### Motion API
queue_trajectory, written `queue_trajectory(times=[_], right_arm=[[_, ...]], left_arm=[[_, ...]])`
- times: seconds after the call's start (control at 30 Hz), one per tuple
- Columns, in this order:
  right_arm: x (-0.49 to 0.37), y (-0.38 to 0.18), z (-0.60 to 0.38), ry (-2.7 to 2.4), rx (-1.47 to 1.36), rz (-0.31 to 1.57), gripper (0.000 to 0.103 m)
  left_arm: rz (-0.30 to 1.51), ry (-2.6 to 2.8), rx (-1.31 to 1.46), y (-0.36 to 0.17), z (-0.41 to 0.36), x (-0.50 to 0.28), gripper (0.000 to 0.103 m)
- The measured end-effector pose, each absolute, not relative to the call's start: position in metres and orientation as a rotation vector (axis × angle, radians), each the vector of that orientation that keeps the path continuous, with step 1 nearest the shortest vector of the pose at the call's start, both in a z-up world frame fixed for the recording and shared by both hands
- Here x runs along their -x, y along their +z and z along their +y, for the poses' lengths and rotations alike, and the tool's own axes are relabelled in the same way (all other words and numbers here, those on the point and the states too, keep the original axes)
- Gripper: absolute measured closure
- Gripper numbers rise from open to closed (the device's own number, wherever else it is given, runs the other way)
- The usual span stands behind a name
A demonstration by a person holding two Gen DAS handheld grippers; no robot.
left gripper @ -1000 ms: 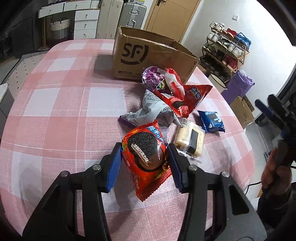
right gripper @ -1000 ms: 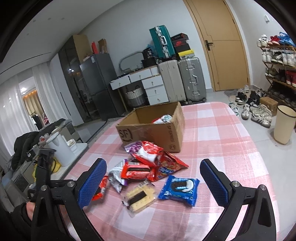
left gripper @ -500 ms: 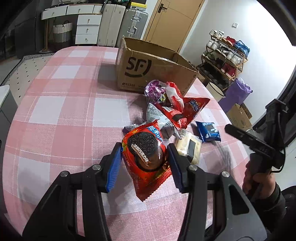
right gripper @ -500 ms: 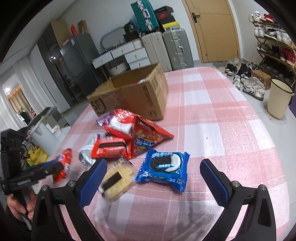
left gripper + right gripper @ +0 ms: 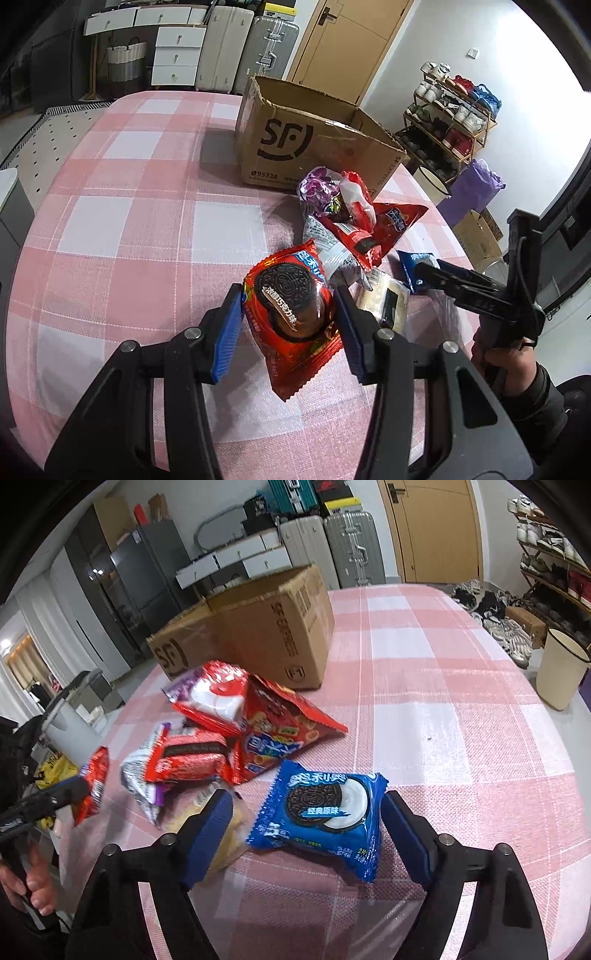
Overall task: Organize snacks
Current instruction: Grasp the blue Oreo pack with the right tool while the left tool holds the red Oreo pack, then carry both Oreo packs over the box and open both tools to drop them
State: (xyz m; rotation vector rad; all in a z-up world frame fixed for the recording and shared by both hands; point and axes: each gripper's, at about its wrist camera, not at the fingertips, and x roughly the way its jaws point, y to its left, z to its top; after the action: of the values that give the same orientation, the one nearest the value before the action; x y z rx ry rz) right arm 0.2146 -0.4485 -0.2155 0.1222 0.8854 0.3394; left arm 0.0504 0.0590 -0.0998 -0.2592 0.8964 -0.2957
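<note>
Blue cookie packet [image 5: 323, 814] lies between the closing right claw [image 5: 308, 834]; left claw [image 5: 290, 328] grips a red packet [image 5: 291, 314].

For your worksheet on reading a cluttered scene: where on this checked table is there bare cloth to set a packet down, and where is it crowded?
Free: the tablecloth left of the cardboard box in the left wrist view, and the stretch between the box and the bucket in the right wrist view. Crowded: the snack pile in front of the box, down to the blue cookie packet.
</note>
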Motion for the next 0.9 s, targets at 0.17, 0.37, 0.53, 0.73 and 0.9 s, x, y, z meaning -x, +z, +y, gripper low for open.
queue_trajectory(times=[0.17, 0.37, 0.53, 0.73, 0.9], right_arm=[[-0.223, -0.224, -0.449, 0.306, -0.113, 0.921, 0.028], [-0.224, -0.226, -0.439, 0.328, -0.054, 0.926, 0.051], [-0.222, -0.223, -0.447, 0.337, -0.099, 0.907, 0.058], [-0.207, -0.201, -0.452, 0.372, -0.132, 0.845, 0.058], [-0.198, -0.193, -0.454, 0.389, -0.161, 0.827, 0.058]], left_arm=[[0.898, -0.295, 0.265, -0.1, 0.061, -0.053, 0.057], [0.898, -0.286, 0.267, -0.099, 0.063, -0.053, 0.057], [0.889, -0.282, 0.258, -0.093, 0.063, -0.049, 0.057], [0.87, -0.288, 0.246, -0.084, 0.06, -0.043, 0.057], [0.862, -0.29, 0.24, -0.078, 0.058, -0.038, 0.057]])
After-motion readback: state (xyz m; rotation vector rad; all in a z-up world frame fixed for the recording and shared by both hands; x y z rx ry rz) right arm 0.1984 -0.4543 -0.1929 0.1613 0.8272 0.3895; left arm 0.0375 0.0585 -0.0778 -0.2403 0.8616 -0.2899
